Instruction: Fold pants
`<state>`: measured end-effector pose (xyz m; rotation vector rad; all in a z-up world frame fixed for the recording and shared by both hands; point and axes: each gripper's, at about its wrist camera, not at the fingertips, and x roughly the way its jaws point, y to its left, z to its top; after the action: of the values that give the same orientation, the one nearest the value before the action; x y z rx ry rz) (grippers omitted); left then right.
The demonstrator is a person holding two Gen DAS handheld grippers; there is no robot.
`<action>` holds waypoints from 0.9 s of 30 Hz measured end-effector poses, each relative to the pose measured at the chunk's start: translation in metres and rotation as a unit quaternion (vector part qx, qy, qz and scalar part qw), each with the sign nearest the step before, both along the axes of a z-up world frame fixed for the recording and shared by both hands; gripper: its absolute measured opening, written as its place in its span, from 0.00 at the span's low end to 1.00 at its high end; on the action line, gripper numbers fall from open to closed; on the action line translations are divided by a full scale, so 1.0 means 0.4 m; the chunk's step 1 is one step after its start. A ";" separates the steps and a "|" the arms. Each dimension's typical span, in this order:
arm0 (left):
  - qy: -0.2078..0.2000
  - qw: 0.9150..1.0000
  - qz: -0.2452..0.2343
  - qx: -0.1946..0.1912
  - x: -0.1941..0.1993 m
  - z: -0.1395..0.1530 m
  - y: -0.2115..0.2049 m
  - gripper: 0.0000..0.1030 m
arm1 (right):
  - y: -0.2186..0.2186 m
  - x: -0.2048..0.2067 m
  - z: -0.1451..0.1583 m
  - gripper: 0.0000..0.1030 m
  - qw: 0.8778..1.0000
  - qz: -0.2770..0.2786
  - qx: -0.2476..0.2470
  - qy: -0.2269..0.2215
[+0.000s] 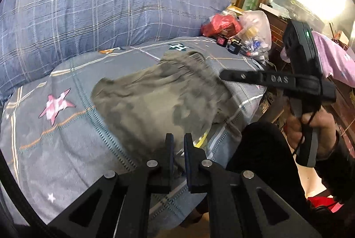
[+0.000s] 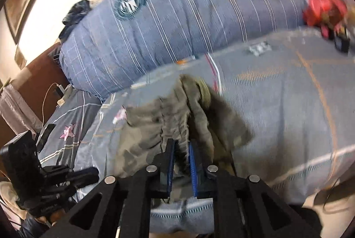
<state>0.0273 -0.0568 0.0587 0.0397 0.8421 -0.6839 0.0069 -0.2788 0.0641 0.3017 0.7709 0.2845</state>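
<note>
**Both tongs on the pants, fold under way**

The pants (image 1: pixel 159 96) lie bunched on the bed (image 1: pixel 55 149), straight ahead of both tongs and reaching back under their tips. The left tongs (image 1: pixel 178 138) sit over the near hem with the fingers close together and a narrow gap between them; cloth appears to run between the pads, but I cannot tell for sure that it is pinched. The right tongs (image 2: pixel 182 145) are clamped on a ridge of cloth that rises up between the blue pads (image 2: pixel 192 162). Seen from the left tongs, they reach in from the right onto the far end of the pants.

To do this step well, I judge both ends should travel together and level, so the cloth lies over itself as one flat layer and not a twist. The left grip wants checking first; a loose hem would slip out and drag. Keep the carried edge low over the bed, line it up with the edge beneath, then let go on both sides at once.

Counted: one pair of pants, two tongs, one big plaid quilt (image 1: pixel 99 5) beyond the pants, and one red bag (image 1: pixel 221 24) plus one clear bag (image 1: pixel 257 27) at the far right of the left tongs.
</note>
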 end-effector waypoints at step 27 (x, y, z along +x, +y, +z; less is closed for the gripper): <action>0.094 0.995 -0.003 -0.016 0.074 -0.137 -0.049 0.08 | -0.032 0.001 0.033 0.36 0.994 0.014 0.057 -0.096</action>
<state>0.0569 -0.0762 0.0037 -0.0527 1.0125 -0.7137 0.0071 -0.2916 0.0771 0.3650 0.5717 0.3788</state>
